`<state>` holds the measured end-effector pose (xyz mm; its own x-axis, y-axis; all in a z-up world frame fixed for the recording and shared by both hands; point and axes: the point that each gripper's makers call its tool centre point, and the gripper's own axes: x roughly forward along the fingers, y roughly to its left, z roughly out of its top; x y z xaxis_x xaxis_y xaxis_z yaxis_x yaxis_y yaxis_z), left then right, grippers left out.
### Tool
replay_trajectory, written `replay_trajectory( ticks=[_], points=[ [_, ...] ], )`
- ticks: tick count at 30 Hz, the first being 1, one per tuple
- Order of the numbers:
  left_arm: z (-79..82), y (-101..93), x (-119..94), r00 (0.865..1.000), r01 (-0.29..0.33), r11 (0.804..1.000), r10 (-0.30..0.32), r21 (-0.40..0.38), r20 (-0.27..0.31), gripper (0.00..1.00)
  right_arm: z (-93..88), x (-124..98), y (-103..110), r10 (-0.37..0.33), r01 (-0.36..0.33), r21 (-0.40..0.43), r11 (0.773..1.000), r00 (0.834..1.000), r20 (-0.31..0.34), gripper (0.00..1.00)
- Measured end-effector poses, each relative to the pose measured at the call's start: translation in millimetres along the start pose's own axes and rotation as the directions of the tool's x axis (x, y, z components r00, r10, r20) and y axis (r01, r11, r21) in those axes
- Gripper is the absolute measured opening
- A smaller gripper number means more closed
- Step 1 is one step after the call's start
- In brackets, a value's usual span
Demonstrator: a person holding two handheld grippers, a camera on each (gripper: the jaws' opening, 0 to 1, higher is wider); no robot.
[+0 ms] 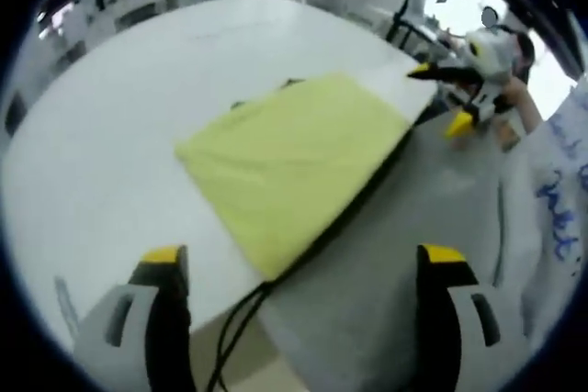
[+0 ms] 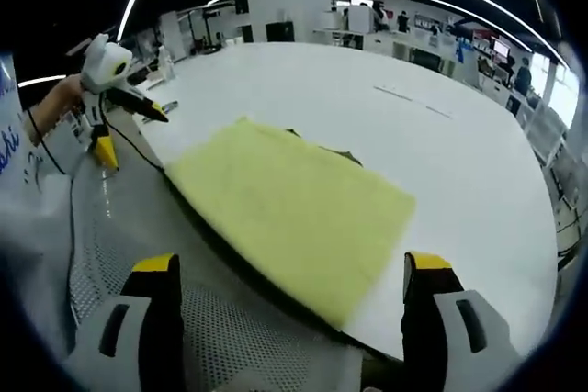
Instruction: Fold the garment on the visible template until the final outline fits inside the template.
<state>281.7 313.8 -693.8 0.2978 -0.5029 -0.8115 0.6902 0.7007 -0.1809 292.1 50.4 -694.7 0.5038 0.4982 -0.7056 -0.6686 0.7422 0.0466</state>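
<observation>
A yellow garment (image 1: 294,158) lies folded into a rough rectangle on the white table (image 1: 119,135), near its edge. A dark template (image 1: 292,84) peeks out under its far side and along its near edge. My left gripper (image 1: 302,254) hovers open in front of the garment, holding nothing. In the right gripper view the same garment (image 2: 294,208) lies ahead, with the template (image 2: 342,156) showing as a thin dark strip. My right gripper (image 2: 289,263) is open and off the cloth. Each view also catches the other gripper, hand-held and open: right (image 1: 441,96), left (image 2: 131,136).
A person's grey top (image 1: 514,227) with blue lettering covers the right side, and a black cord (image 1: 237,323) hangs below the table edge. A grey mesh surface (image 2: 119,245) lies at the near left. Desks and equipment stand far behind the table (image 2: 367,89).
</observation>
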Motion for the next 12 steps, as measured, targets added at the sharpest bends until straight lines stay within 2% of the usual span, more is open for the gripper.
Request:
replay_trajectory(
  ticks=[3, 12],
  points=[
    [1.0, 2.8, -1, 1.000, -0.014, 1.000, 0.014, -0.003, 0.008, 0.99, -2.8, 2, 0, 0.004, -0.004, -0.003, 1.000, 1.000, -0.014, 1.00],
    [-9.2, 2.6, 2, 1.000, -0.023, 1.000, 0.023, -0.019, -0.010, 0.99, -6.2, 5, 2, 0.013, -0.013, -0.021, 1.000, 0.999, -0.040, 1.00]
  ],
)
